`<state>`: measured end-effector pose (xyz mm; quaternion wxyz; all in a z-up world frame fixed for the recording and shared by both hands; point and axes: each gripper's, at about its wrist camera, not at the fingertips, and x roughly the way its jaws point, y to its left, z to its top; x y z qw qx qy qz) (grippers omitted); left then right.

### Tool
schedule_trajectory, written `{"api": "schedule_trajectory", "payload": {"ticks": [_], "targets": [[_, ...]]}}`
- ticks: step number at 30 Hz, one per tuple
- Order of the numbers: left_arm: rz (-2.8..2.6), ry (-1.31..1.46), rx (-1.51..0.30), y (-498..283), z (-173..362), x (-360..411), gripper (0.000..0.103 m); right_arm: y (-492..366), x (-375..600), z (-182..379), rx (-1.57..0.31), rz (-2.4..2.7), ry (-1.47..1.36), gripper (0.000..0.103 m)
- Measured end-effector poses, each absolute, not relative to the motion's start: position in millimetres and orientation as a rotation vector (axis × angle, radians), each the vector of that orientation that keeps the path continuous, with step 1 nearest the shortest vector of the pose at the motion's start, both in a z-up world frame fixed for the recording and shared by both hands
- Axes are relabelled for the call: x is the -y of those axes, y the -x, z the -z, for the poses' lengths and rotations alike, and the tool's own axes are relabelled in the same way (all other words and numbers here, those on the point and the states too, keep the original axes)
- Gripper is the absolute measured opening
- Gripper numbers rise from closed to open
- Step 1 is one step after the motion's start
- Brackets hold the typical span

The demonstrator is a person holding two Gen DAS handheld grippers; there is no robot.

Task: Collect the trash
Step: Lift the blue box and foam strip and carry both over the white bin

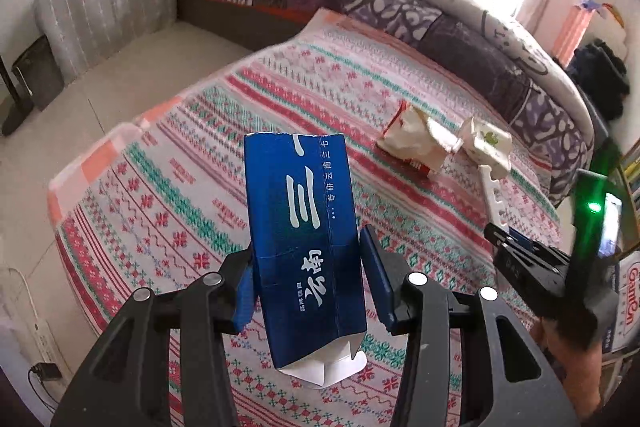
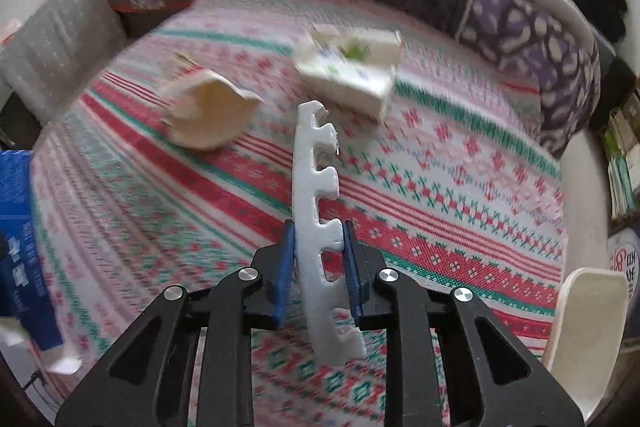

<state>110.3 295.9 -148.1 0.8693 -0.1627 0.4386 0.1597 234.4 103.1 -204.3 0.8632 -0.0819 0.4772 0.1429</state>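
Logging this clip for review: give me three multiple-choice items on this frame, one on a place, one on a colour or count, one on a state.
1. Where do the two crumpled packages lie?
A. on the floor
B. on the patterned bedspread
C. in a bin

2. What colour is the carton in the left tongs?
A. blue
B. yellow
C. black

3. What are the right tongs doing?
A. hanging open and empty
B. shut on a notched white foam strip
C. shut on a pillow

Key: B, the red-and-white crumpled package and white crumpled carton rest on the bedspread. A, the carton between the left tongs is blue. B, the right tongs pinch the foam strip.
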Motion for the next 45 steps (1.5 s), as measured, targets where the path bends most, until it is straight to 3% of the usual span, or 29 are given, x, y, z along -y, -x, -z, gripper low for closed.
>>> {"api": "schedule_trajectory", "payload": {"ticks": [5,11,24,45], "targets": [[-0.363,0.307,-0.846,-107,130,-287,0.046,-200,-107,155,-0.851,-0.360,0.151,0.022],[-0.391,0.253,-0.765,-101,108,-274,0.046,-184,-82,122,-0.804,-0.401,0.066,0.022],[-0.359,0.149,-0.645,-99,76,-220,0.047,-162,-33,98,-0.711,-0.317,0.049,0.022],[-0.248,0.099,-0.615,-118,68,-135,0.046,-148,49,82,-0.667,-0.204,-0.006,0.023]]}}
